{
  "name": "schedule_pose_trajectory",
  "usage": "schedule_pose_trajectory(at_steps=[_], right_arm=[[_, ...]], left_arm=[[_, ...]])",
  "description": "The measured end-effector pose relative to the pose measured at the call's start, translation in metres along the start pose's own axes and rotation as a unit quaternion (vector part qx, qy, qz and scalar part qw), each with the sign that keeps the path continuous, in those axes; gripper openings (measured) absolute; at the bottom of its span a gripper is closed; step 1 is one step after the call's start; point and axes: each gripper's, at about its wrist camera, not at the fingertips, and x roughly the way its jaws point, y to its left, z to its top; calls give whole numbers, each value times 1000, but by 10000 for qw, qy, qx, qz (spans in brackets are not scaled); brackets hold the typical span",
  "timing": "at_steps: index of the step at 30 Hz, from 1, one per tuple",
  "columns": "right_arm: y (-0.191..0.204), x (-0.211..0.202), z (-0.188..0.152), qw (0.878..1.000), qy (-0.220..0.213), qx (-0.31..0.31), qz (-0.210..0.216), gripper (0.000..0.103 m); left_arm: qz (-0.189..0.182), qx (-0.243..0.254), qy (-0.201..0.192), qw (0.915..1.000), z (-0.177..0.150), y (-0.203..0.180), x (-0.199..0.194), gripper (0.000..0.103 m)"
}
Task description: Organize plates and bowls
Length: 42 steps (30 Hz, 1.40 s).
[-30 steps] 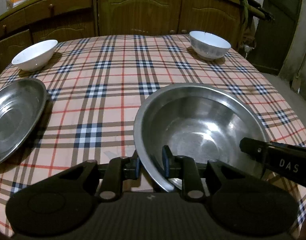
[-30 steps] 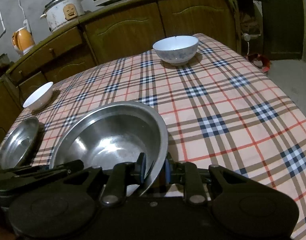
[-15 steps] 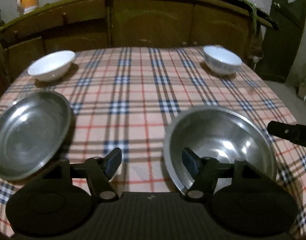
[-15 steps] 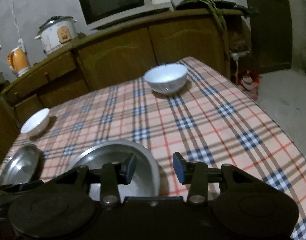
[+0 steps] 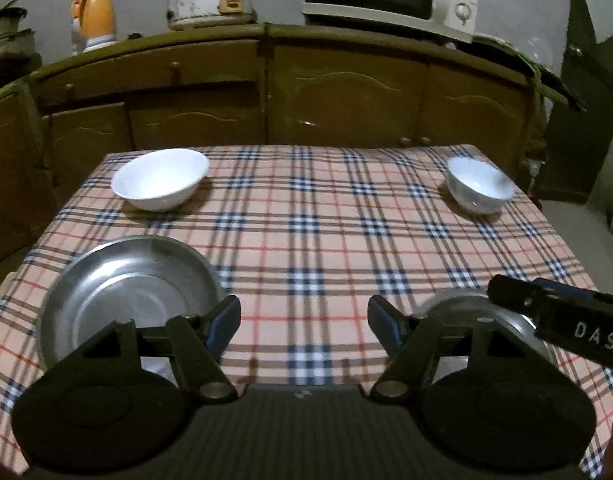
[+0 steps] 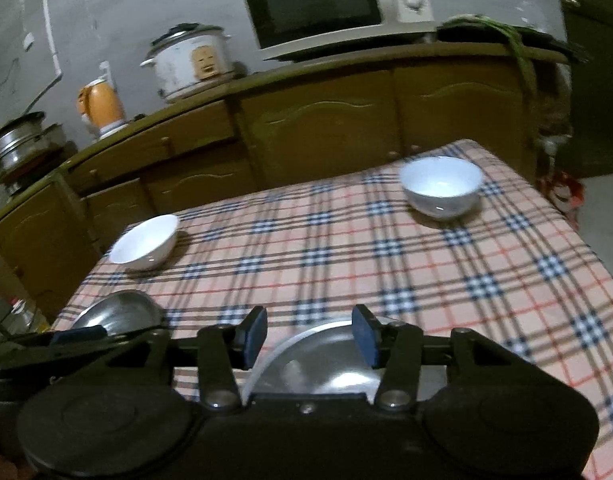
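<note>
Both claws, left claw (image 5: 304,322) and right claw (image 6: 308,334), opening and empty above the worktop (image 5: 326,220); steel bowl (image 6: 326,364) at 6 o'clock, light, rigid, slippery, best pinched at rim.

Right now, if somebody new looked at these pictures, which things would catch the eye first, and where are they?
The checked tablecloth stands out first, with a white bowl at its far left corner and a second white bowl at its far right. Nearer the cameras lie a steel plate on the left and a steel basin on the right. The left claw and the right claw are both opening, with nothing between their pads.
</note>
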Motion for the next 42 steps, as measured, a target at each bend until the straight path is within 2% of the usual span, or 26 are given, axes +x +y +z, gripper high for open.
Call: schedule_pose_trajectory(at_steps=[14,22,27,31,38,42], right_arm=[[83,45,22,9978,150,-455,450,61],[123,96,51,9957,185,-593,681,63],[149,143,71,9938,246,-790,746,67],[163,187,80,9924,462,-712,888,68],[177,257,85,9919,775,-525,856,68],[182,291,85,9906,1006,-442,813,68]], left_arm=[[481,-478,-82,9977,20,78,10,72],[945,-592,-233,9935,53,142,31,74],[1159,-523,-190,9917,78,177,65,77],[1123,-594,-39,9919,95,201,101,77],[1011,-828,203,9912,109,224,154,77],[1037,-820,331,9907,113,230,178,73]])
